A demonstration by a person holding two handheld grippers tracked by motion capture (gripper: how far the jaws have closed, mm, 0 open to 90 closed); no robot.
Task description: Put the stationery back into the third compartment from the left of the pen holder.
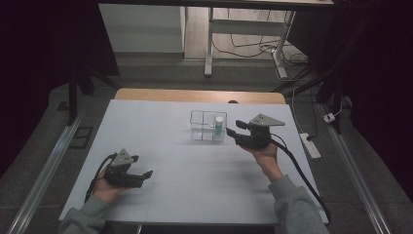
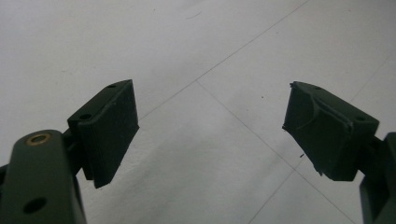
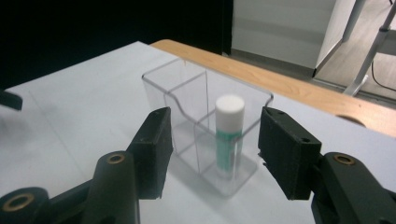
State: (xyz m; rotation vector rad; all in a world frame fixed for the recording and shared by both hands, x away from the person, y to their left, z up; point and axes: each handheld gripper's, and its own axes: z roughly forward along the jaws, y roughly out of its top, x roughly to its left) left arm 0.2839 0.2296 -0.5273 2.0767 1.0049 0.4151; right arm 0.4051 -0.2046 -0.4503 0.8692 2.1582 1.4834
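The small bottle [image 3: 229, 135], white-capped with a green band, is seen standing upright in the near right-hand compartment of the clear divided holder [image 3: 154, 91], straight ahead of the right gripper [image 3: 212, 149] and framed in the gap between its jaws. Those jaws are held partly open with nothing between the pads. The bottle's long axis is vertical, so the jaws, approaching level, are set to meet it across its width, with the holder's clear wall standing between. The left gripper [image 2: 210, 126] is kept well apart from the holder, its jaws spread wide over the bare table [image 2: 196, 46], empty. The right hand is judged the nearer.
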